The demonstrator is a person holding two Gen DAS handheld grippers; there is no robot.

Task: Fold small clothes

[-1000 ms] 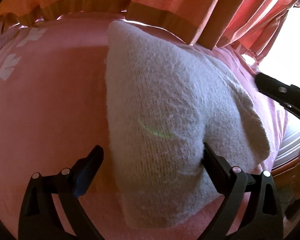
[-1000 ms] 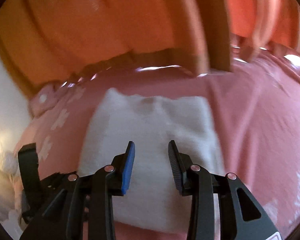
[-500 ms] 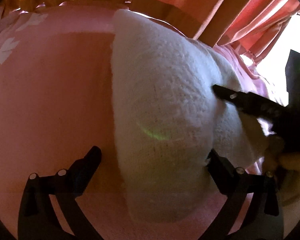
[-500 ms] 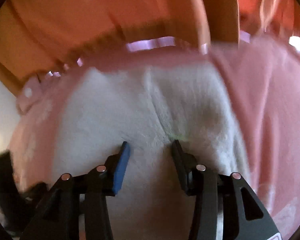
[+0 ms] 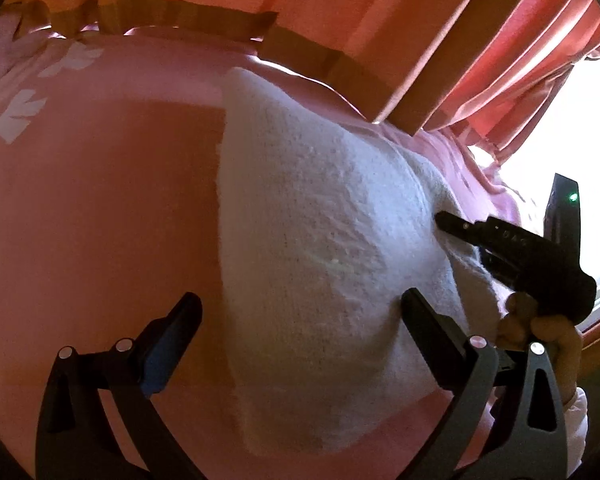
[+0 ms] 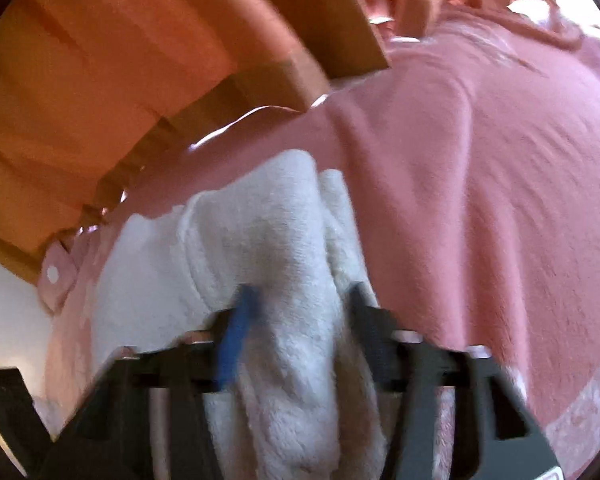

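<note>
Garment: a white fleecy garment is spread on the pink bed cover, its long axis running away from the left wrist camera toward the curtains at the far edge.

Left gripper: the left gripper is held wide, one finger over bare cover and the other over the garment's near right part — nothing is clamped between them. Whether that finger touches the cloth cannot be told.

Right gripper: the right gripper is narrowed around a raised fold of the garment; bunched cloth fills the gap between the fingers. The view is blurred, so a firm pinch is judged likely, not certain. From the left wrist view its tip is seen at the garment's right edge.

Key relation: the garment lies straight ahead of the left gripper, lengthwise along its line of sight, while the right gripper meets it from the side, across that axis. The right hand is the one engaged with the cloth.

Step judged: a side edge appears to be gathered for folding across toward the left edge.

Next move: the gathered edge would need carrying over the long axis, with the left gripper placed to steady the near end.

Risk: thick, soft pile may slip or bunch rather than crease cleanly.
</note>
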